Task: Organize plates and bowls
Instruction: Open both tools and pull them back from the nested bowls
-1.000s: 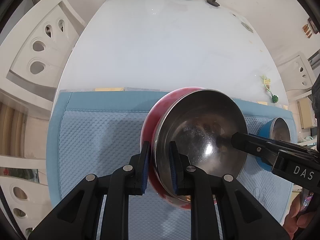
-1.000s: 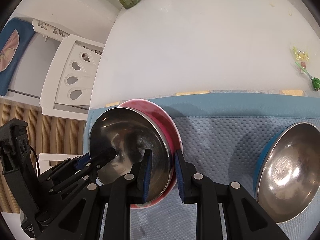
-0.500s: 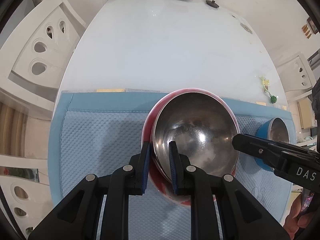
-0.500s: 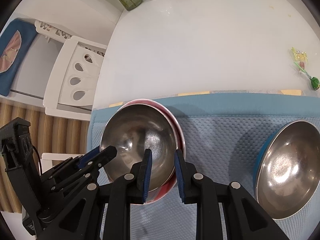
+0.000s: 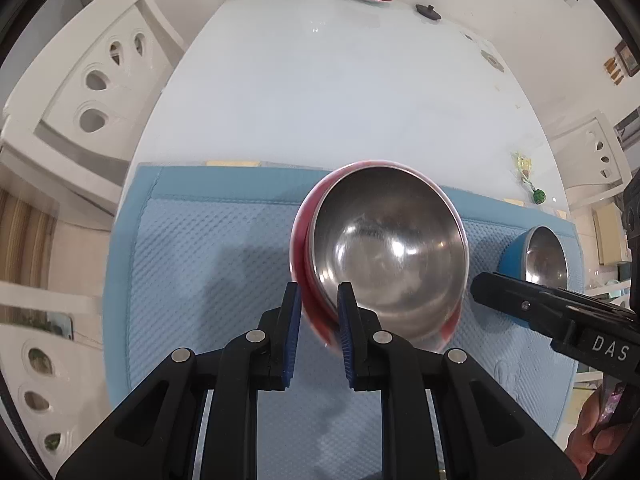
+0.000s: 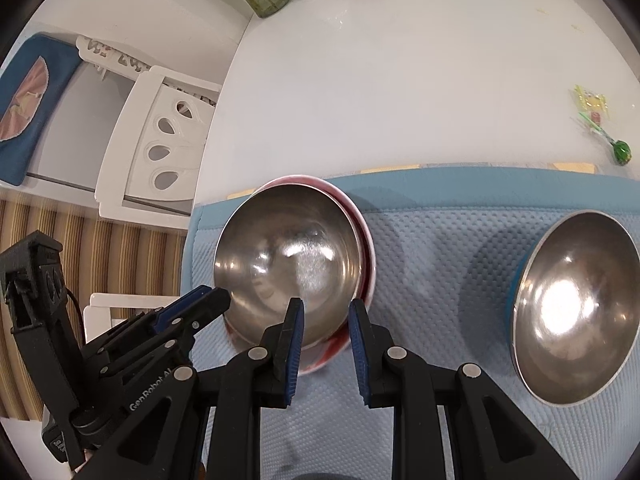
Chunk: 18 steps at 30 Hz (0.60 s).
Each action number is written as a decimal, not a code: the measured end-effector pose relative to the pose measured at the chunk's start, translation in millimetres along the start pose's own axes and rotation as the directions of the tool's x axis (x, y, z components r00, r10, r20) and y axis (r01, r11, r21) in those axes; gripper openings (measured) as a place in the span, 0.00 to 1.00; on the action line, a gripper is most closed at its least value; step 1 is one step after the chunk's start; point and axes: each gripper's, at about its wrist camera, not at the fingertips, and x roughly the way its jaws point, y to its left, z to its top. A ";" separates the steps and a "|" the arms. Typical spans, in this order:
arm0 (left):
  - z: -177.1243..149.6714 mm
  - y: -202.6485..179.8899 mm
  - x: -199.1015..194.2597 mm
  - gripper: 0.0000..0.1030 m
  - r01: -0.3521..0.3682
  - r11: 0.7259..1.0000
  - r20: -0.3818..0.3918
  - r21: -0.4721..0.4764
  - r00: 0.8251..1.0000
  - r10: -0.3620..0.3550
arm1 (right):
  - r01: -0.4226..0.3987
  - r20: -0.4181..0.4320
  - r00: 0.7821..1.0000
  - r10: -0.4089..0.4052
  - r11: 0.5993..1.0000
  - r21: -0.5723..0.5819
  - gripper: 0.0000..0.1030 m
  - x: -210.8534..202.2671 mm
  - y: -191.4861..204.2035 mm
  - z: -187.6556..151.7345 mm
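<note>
We hold the red bowl above the blue mat: left gripper and right gripper each pinch its rim.

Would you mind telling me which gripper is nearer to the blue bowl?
Right. The right gripper sits between the two bowls, beside the blue bowl; the left gripper clamps the red bowl's far rim.

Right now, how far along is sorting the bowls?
Done: nothing looks stacked yet. In hand: the red bowl is clamped at its rim by the left gripper and the right gripper. Left: the blue bowl sits apart on the mat.
</note>
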 end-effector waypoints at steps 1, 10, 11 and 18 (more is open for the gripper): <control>-2.1 -0.4 -3.4 0.15 -0.004 1.000 0.002 -0.002 1.000 0.004 | 0.000 0.002 1.000 0.000 1.000 0.001 0.21 -3.1 -0.8 -2.5; -24.4 -11.5 -26.7 0.29 0.028 0.999 0.007 -0.030 1.000 -0.028 | -0.013 0.036 0.999 0.013 1.000 0.002 0.51 -32.7 -10.8 -28.5; -26.9 -13.9 -26.6 0.36 0.029 0.999 -0.002 -0.035 1.000 -0.029 | -0.014 0.036 0.999 0.014 1.000 0.006 0.52 -35.0 -13.3 -31.1; -53.3 -40.5 -25.4 0.60 0.051 0.997 -0.016 -0.055 0.999 -0.052 | -0.029 0.031 0.999 0.028 0.999 0.020 0.52 -54.6 -41.9 -57.2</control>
